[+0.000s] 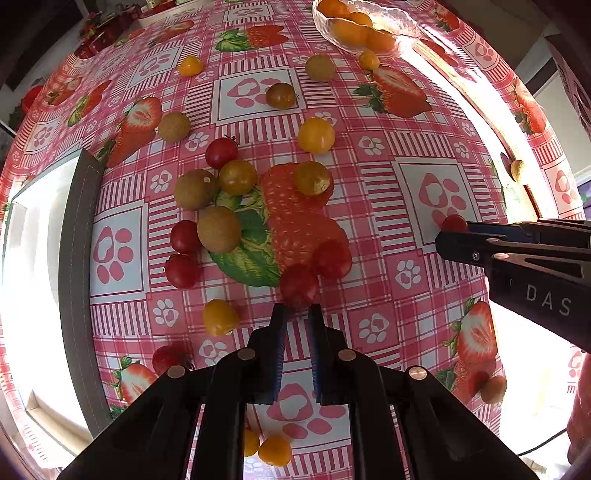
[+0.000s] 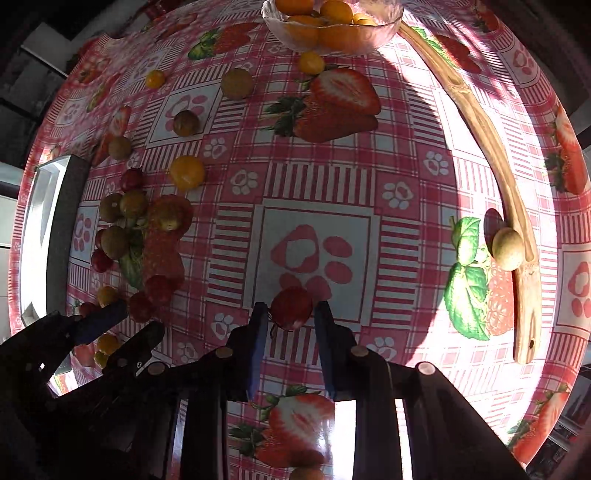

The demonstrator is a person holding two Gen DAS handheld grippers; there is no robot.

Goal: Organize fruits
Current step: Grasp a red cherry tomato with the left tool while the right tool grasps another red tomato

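Observation:
My left gripper (image 1: 297, 308) has its jaws close together, with a red cherry tomato (image 1: 298, 285) at the fingertips; whether it is pinched is unclear. My right gripper (image 2: 291, 308) stands around another red cherry tomato (image 2: 291, 308), jaws close on both sides of it; it also shows in the left wrist view (image 1: 448, 230) with that tomato (image 1: 454, 222) at its tip. Red and yellow tomatoes and brown kiwi berries (image 1: 218, 229) lie scattered on the strawberry-print tablecloth (image 1: 369, 206). A glass bowl (image 1: 404, 26) at the far edge holds several yellow tomatoes.
A grey-rimmed tray (image 1: 75, 280) lies at the table's left edge. A curved wooden stick (image 2: 491, 147) lies on the right with a pale round fruit (image 2: 508, 248) against it. Loose yellow tomatoes (image 1: 274, 450) sit under my left gripper.

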